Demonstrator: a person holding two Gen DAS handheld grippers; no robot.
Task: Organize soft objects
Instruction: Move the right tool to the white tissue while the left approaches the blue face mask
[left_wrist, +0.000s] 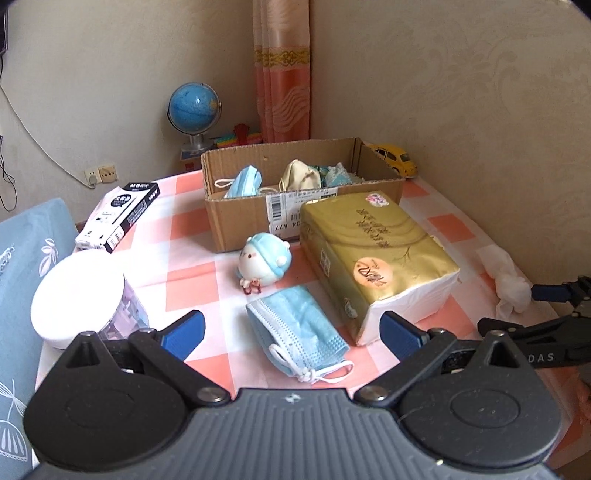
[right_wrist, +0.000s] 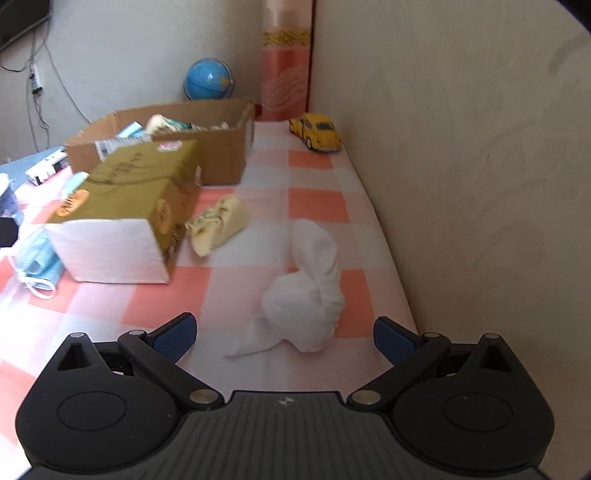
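Face mask (left_wrist: 299, 325), a blue one, is lying folded on the checkered tablecloth (left_wrist: 192, 236) just in front of the left gripper (left_wrist: 291, 332), whose jaws are spread wide with nothing in them. Right gripper (right_wrist: 284, 334) is spread wide too, empty, with a crumpled white cloth (right_wrist: 310, 295) right between its fingers. Cardboard box (left_wrist: 240, 218) behind already has masks inside.
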